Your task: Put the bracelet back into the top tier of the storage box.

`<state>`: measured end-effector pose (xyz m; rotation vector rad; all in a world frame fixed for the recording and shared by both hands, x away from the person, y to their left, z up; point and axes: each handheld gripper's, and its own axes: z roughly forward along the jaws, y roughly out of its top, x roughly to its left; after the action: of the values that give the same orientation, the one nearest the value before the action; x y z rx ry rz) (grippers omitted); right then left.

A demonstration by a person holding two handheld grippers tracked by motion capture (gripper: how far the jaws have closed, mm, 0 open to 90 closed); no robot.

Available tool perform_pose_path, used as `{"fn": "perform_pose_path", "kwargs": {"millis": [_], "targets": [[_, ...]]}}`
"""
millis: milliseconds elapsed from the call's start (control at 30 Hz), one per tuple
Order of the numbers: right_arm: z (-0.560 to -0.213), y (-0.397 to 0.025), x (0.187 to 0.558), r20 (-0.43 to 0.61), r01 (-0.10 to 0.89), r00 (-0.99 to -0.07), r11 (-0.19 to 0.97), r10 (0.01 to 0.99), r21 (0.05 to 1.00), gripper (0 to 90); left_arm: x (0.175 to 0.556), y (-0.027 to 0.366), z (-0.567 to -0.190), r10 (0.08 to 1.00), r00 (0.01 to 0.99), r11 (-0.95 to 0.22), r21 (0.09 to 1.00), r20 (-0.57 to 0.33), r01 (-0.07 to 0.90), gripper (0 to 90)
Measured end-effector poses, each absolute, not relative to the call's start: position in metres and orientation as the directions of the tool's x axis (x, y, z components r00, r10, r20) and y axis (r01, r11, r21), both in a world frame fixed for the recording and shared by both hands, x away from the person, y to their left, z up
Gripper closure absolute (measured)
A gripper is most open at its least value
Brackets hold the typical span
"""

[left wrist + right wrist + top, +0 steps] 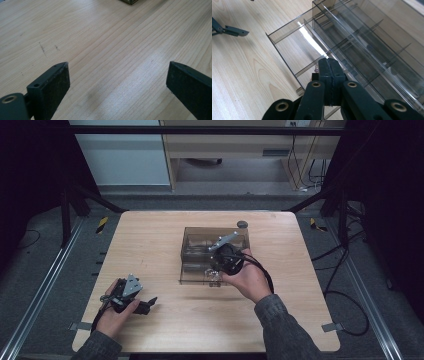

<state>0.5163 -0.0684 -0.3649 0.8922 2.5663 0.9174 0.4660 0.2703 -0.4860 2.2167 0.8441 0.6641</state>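
Smoked acrylic organizer sits square on table, drawer pulled out toward the person. Right gripper jaws pressed together at drawer front. Left gripper jaws spread wide, nothing between.

front-left table: bare wood, open passage | centre: clear plastic organizer blocks, thin dividers leave narrow slots | behind it: small dark round knob | near edge: left gripper over bare wood
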Motion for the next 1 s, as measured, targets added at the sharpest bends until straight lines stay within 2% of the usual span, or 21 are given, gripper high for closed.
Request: {"fn": "perform_pose_path", "kwargs": {"millis": [400, 567, 800, 900, 1000], "targets": [[-0.36, -0.086, 0.492, -0.051, 0.457, -0.74, 0.557, 0.671, 0.693, 90.0, 0.464, 0.27, -0.478, 0.729, 0.653, -0.539, 0.76, 0.204, 0.364, 4.5], [-0.36, -0.096, 0.479, -0.052, 0.463, -0.711, 0.522, 0.701, 0.716, 90.0, 0.465, 0.268, -0.466, 0.738, 0.655, -0.487, 0.799, 0.161, 0.352, 4.5], [-0.368, -0.099, 0.469, -0.055, 0.467, -0.68, 0.49, 0.731, 0.736, 90.0, 0.478, 0.259, -0.447, 0.732, 0.658, -0.494, 0.801, 0.175, 0.337, 4.5], [-0.373, -0.1, 0.464, -0.05, 0.469, -0.665, 0.469, 0.745, 0.748, 90.0, 0.487, 0.255, -0.437, 0.736, 0.663, -0.466, 0.813, 0.136, 0.35, 4.6], [-0.377, -0.101, 0.459, -0.046, 0.469, -0.652, 0.449, 0.757, 0.761, 90.0, 0.495, 0.25, -0.428, 0.733, 0.663, -0.482, 0.805, 0.153, 0.347, 4.6]]}}
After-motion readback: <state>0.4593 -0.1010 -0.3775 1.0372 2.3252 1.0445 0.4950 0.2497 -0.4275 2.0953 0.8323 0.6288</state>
